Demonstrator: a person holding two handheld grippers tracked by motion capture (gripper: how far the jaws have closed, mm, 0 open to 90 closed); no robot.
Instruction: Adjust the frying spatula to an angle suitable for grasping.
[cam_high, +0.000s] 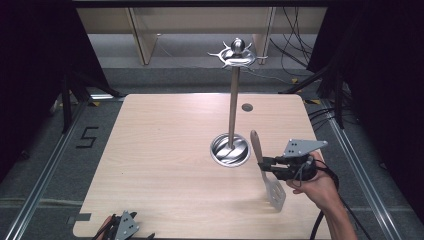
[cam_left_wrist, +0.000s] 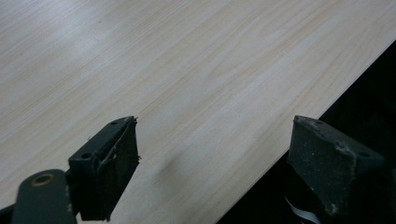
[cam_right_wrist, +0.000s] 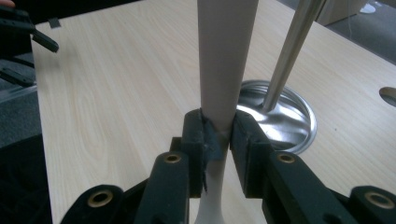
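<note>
The left gripper (cam_high: 122, 227) is cut off at the near edge of the bench (cam_high: 165, 150), close to the near-left corner, so from above little more than its grey plate and a bit of black frame can be made out; its own camera, though, shows its fingers (cam_left_wrist: 109, 168) spread wide apart with nothing between them, one over the pale wood and the other hanging past the bench edge over darkness. The spatula (cam_high: 267, 172) is only partly readable: in the right gripper view its slotted blade drops out of the bottom of the picture and the top of its handle runs off the upper edge, so just the pale handle (cam_right_wrist: 227, 60) and its narrow neck are seen. The right gripper (cam_high: 267, 164) holds it near the right edge of the bench, toward the near side, fingers (cam_right_wrist: 196, 140) pressed in on the neck from both sides. From above, the spatula stands nearly upright, handle end up and leaning toward the far side, blade down; whether the blade tip touches the wood I cannot tell. The person's right hand (cam_high: 315, 187) comes in from the near-right corner, forearm angled inward, gripper lying roughly level and pointing toward the left edge. Just beside the spatula, toward the middle of the bench, stands the metal utensil stand (cam_high: 231, 120), its round base (cam_right_wrist: 285, 116) shining behind the fingers.
</note>
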